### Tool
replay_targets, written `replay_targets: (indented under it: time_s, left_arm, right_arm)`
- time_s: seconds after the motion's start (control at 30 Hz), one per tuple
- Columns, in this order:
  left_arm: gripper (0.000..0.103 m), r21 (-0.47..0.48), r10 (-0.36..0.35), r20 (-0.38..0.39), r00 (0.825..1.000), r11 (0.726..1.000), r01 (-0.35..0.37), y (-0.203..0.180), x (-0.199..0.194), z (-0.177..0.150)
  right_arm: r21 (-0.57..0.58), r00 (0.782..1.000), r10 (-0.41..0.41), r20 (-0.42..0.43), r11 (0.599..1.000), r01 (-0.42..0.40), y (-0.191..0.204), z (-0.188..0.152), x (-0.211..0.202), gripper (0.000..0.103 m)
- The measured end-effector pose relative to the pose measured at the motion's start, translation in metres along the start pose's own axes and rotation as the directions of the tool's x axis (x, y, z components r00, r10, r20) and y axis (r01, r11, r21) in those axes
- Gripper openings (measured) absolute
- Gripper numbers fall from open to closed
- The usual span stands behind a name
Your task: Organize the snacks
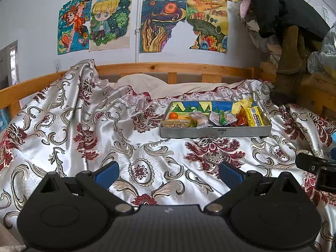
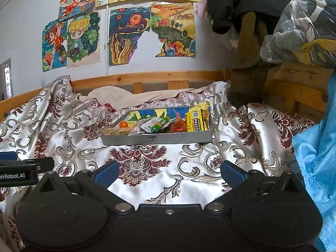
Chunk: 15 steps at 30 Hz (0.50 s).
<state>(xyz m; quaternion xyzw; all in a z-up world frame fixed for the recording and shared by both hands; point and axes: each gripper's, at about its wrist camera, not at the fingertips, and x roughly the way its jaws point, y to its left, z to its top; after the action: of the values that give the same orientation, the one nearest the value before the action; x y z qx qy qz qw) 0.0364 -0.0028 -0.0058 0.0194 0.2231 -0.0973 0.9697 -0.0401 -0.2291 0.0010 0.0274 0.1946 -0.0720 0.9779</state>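
Snacks (image 1: pixel 214 117) overlapping in grey box (image 1: pixel 214 131)

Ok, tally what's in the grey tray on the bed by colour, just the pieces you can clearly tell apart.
In the grey tray:
Orange: 1, round fruit
Green: 1, tube-shaped packet
Yellow: 1, box
Red-orange: 1, wrapper
Total: 4. The clear-wrapped snacks overlap too much to count.

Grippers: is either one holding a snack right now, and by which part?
Nothing is held. The left gripper and right gripper are both open over the bedspread; the snacks lie in the tray.
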Motion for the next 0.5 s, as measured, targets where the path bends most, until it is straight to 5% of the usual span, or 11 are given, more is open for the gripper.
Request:
replay_targets:
  time_s: [0.5]
  left_arm:
    - [0.103,0.0,0.0,0.0,1.0,1.0,0.0,-0.0003,-0.0003,-0.0005]
  right_arm:
    - [0.001,1.0,-0.001,0.0,1.0,0.001,0.0009,0.0013,-0.0005,0.102]
